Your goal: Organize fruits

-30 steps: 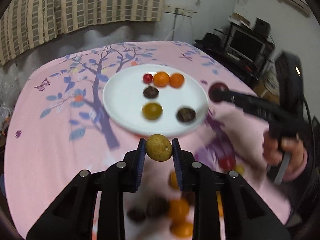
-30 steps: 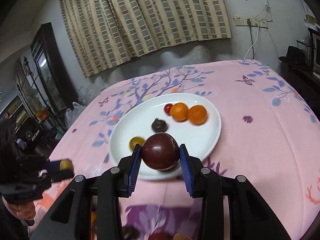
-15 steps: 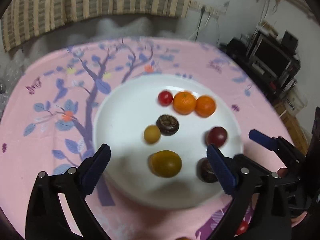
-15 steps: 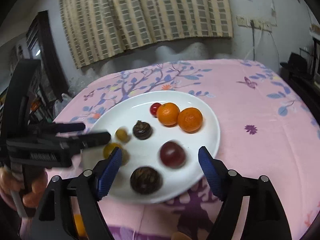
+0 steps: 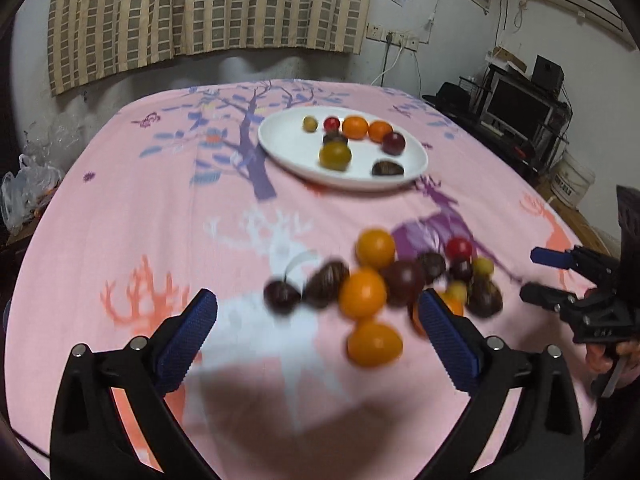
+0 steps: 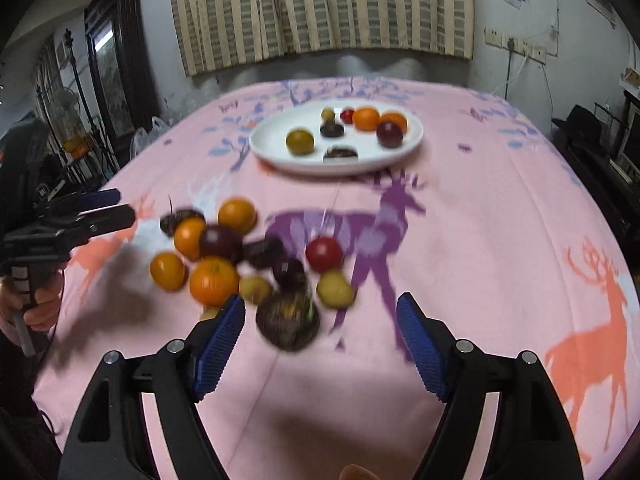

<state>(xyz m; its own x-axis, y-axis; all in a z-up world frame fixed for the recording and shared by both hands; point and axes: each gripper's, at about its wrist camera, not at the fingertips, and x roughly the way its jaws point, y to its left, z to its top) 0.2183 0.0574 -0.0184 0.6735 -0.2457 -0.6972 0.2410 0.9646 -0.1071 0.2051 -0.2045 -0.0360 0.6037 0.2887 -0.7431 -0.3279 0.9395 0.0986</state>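
Left gripper [image 5: 316, 320] hangs above the pink tablecloth [image 5: 160, 208], jaws spread wide, nothing between them. Right gripper [image 6: 320, 320] likewise wide open and empty, its blue pads [image 6: 420, 344] either side of a dark round fruit [image 6: 287, 322] that lies on the cloth, not touching it. Loose pile of fruit [image 5: 384, 280] sits on the cloth just ahead of both grippers: oranges [image 6: 214, 280], dark plums, a red tomato [image 6: 324, 254], small yellow fruits [image 6: 335, 289], all bunched and touching; edges blurred. White plate [image 6: 272, 148] stands farther back toward the middle of the table, well apart from the pile. On it: two oranges [image 5: 355, 127] side by side, a small red fruit, a small yellow one, a larger yellow-green fruit [image 5: 335, 156], a dark red plum [image 5: 393, 143], two dark brown fruits. Striped curtain [image 6: 320, 8] on the wall behind.
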